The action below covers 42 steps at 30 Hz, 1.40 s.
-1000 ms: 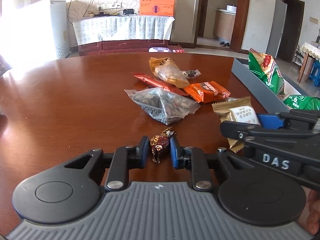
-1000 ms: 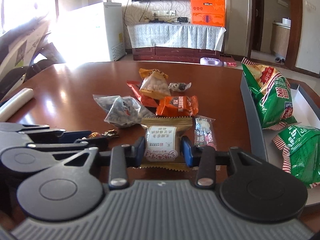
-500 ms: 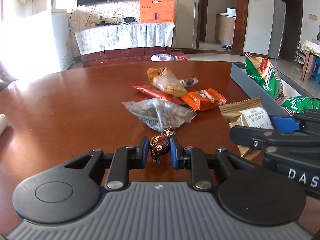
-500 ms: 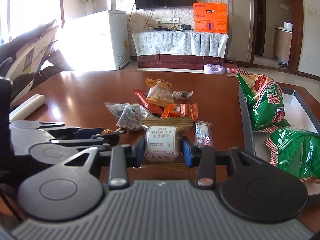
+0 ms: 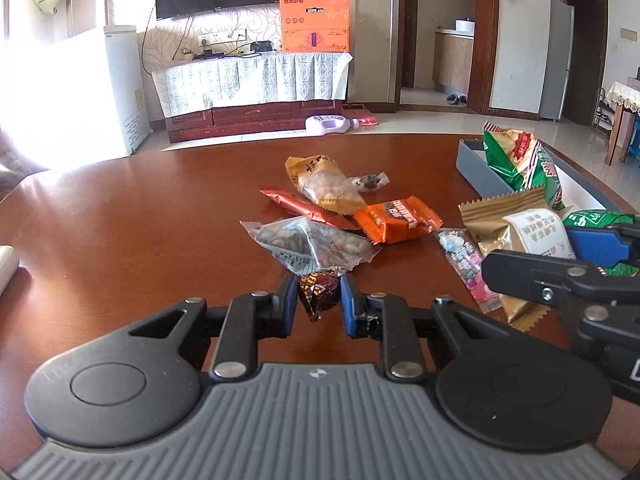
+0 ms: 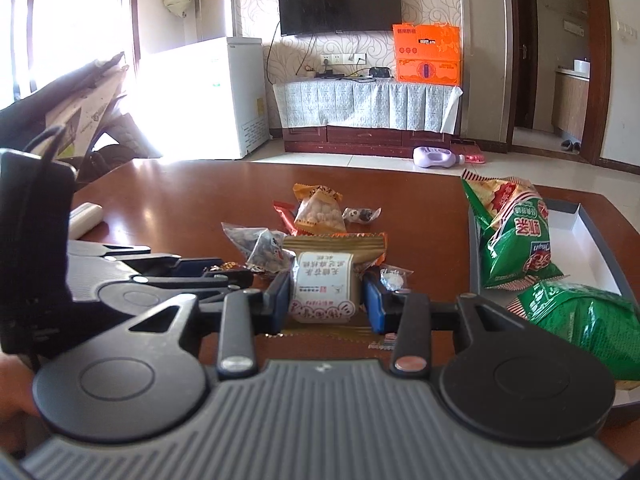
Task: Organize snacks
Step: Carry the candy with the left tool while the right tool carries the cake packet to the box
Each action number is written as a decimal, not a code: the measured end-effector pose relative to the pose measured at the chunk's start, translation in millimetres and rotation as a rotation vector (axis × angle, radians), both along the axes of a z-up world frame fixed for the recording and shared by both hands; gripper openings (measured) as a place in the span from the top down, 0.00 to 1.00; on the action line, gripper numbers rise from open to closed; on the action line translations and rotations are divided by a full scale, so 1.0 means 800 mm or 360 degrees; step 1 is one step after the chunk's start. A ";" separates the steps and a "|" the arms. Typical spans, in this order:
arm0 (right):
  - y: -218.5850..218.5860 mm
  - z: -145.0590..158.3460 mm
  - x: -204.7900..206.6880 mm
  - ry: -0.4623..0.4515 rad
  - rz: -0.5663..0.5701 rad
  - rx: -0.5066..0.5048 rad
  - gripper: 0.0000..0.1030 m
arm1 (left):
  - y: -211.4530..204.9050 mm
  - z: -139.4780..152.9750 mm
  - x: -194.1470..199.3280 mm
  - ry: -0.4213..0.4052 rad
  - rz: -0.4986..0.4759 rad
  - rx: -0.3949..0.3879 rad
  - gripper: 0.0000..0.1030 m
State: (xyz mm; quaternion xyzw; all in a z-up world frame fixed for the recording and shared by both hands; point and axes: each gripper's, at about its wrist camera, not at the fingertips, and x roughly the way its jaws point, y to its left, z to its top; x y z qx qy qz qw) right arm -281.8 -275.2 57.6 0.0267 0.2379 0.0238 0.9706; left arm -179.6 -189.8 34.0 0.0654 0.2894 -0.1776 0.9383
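My left gripper [image 5: 319, 298] is shut on a small brown foil-wrapped candy [image 5: 318, 290], held above the brown table [image 5: 140, 216]. My right gripper [image 6: 324, 294] is shut on a gold pastry packet with a white label [image 6: 323, 286], also lifted; the same pastry packet [image 5: 528, 232] shows at the right of the left wrist view. Loose snacks lie ahead on the table: a clear bag of seeds [image 5: 308, 242], an orange packet [image 5: 398, 218], a red bar [image 5: 300, 204], a yellow nut bag [image 5: 324, 184] and a small pink-and-clear candy packet [image 5: 464, 258].
A grey tray [image 6: 576, 232] at the right holds green snack bags [image 6: 516, 232]. A white roll [image 6: 84, 216] lies at the table's left. The left gripper's body [image 6: 120, 272] fills the left side of the right wrist view. Beyond the table stand a TV cabinet and a fridge.
Both grippers have risen with their snacks, so the table and the snack pile sit lower and farther in view. The pink-and-clear candy packet now shows beside the gold packet.
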 end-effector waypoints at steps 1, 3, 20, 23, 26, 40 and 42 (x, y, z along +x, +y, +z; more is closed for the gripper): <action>-0.001 0.001 -0.001 -0.0002 0.0003 -0.0001 0.59 | -0.001 0.001 -0.001 0.0000 0.0001 0.0000 0.74; -0.004 0.004 -0.006 -0.0016 0.0010 -0.0004 0.59 | -0.003 0.003 -0.001 0.0004 0.0006 -0.0001 0.74; -0.033 0.022 -0.036 -0.0067 0.0001 -0.0026 0.59 | -0.032 0.024 -0.011 -0.0035 -0.0041 -0.0037 0.74; -0.040 0.024 -0.041 -0.0071 -0.0016 -0.0022 0.59 | -0.038 0.026 -0.011 -0.0038 -0.0044 -0.0036 0.74; -0.045 0.027 -0.046 -0.0079 -0.0028 -0.0022 0.59 | -0.038 0.029 -0.011 -0.0036 -0.0040 -0.0057 0.74; -0.073 0.035 -0.060 -0.0120 -0.0097 -0.0016 0.59 | -0.063 0.044 -0.026 -0.0055 -0.0137 -0.0096 0.74; -0.077 0.036 -0.062 -0.0125 -0.0109 -0.0012 0.59 | -0.071 0.048 -0.028 -0.0067 -0.0157 -0.0099 0.74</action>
